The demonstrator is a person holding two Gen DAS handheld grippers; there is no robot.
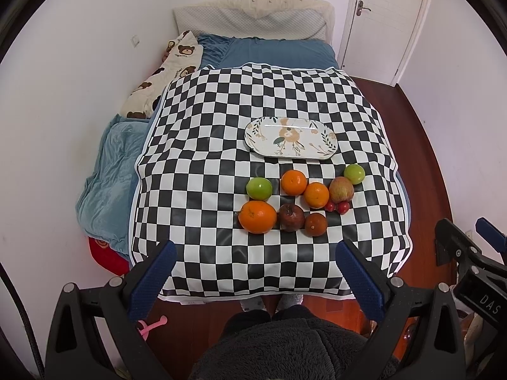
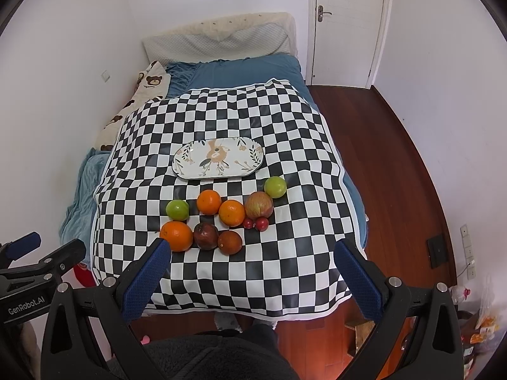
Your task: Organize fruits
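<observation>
We counted fruits ahead of the left claw: four oranges (image 1: 257, 217), one of them darker; two green apples (image 1: 259, 188); one red-yellow apple (image 1: 341, 189); one dark reddish fruit (image 1: 291, 217); two small red fruits (image 1: 343, 207). Beyond them we counted one oval floral plate (image 1: 253, 139), on one checkered cloth (image 1: 206, 158).

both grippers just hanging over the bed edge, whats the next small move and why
Probably lower the open left gripper toward the big orange. It is the nearest fruit on that side. The floral plate holds nothing yet, and neither the left nor the open right gripper grips anything.
</observation>
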